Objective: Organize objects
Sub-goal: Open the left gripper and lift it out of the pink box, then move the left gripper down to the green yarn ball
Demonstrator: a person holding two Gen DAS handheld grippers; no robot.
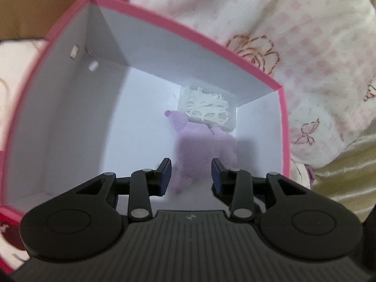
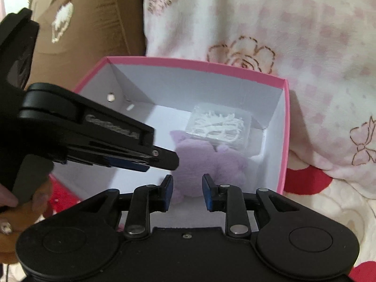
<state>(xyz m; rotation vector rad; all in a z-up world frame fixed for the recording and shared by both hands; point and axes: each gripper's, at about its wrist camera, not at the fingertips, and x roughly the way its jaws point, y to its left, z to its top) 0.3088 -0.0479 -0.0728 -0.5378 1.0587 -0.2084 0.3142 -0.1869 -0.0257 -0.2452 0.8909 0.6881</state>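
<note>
Looking down into the pink box (image 1: 188, 33) from both wrist views, with two things already inside. Finding the purple plush toy (image 1: 199, 145) lying on the white floor of the box, close to the far right corner. Finding the clear case of white pieces (image 1: 208, 112) resting partly on top of the plush and tucked right into that corner, tilted rather than flat.

Holding nothing in the left gripper (image 1: 190, 164): pads parted, bare space between them, hanging above the plush without touching it. Holding nothing in the right gripper (image 2: 188, 179) either: pads drawn in to a narrower gap, about as closed as can be judged, again clear of the plush and poised over the near edge of the box.

Judging by this, well along with at least part of the tidying: two items packed, both claws free. Left to do, probably: fetching whatever else belongs in the box, since most of its floor is bare. Cannot tell what those remaining items are; only the flowered blanket (image 1: 305, 47) around the box and a cardboard box (image 2: 89, 23) behind it show plainly, plus something brown and blurred at the lower left of the right wrist view. No lid visible anywhere, so no telling whether closing the box is part of the job.
</note>
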